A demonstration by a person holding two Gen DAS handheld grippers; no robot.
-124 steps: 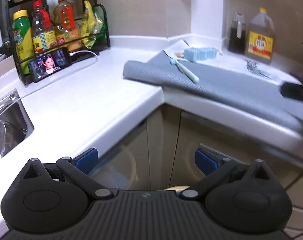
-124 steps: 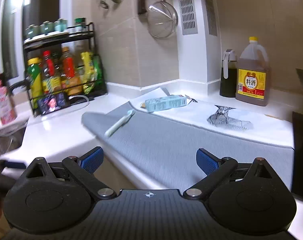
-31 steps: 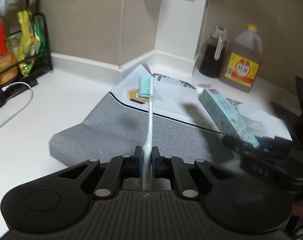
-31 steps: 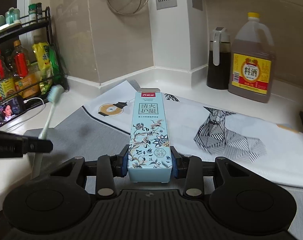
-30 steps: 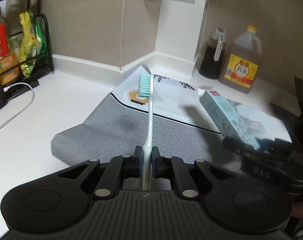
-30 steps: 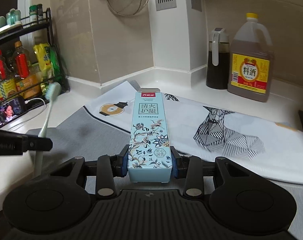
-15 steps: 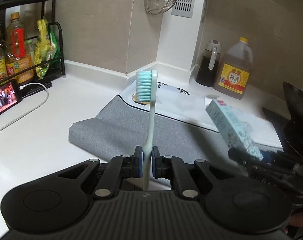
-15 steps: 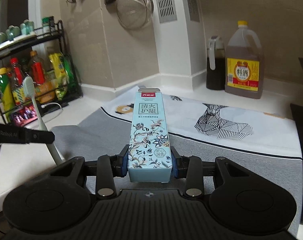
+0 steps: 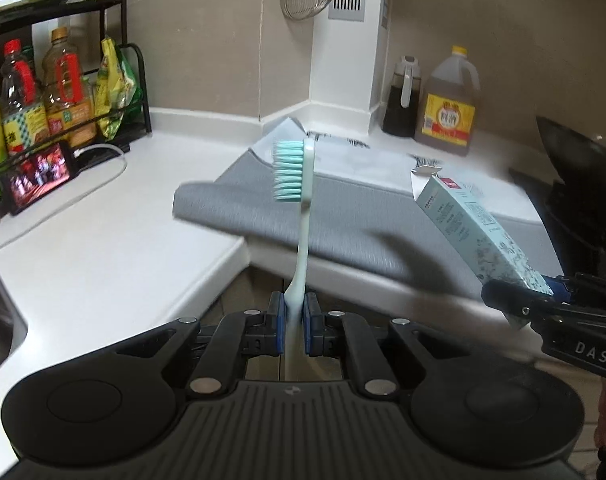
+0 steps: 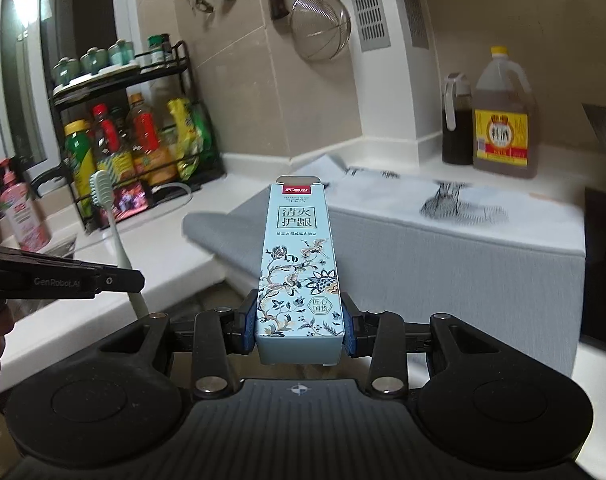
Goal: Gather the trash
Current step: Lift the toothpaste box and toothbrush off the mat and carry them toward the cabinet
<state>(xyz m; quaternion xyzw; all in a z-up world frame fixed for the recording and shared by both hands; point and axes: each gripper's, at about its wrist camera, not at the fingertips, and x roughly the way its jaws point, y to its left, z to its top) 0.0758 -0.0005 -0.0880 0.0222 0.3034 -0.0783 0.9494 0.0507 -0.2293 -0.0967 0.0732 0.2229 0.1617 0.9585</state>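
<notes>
My left gripper (image 9: 293,306) is shut on the handle of a pale green toothbrush (image 9: 303,216), whose teal bristles point left and stand upright above the jaws. My right gripper (image 10: 299,322) is shut on a light blue toothpaste box (image 10: 299,264) with a flower print, its open flap at the top. In the left wrist view the toothpaste box (image 9: 479,228) and the right gripper (image 9: 515,300) appear at the right. In the right wrist view the toothbrush (image 10: 115,232) and the left gripper (image 10: 137,280) show at the left. Both grippers hang in front of the counter's edge.
A grey mat (image 9: 343,216) and a printed white sheet (image 10: 443,200) lie over the counter corner. A black rack (image 10: 143,128) of bottles, a phone (image 9: 39,176) with a cable, an oil jug (image 10: 503,128), a dark bottle (image 10: 457,128) and a black pan (image 9: 579,188) stand around.
Both grippers have drawn back from the mat towards the counter's front edge, each keeping its hold. The counter looks farther away, and the rack and cabinet gap have come into view.
</notes>
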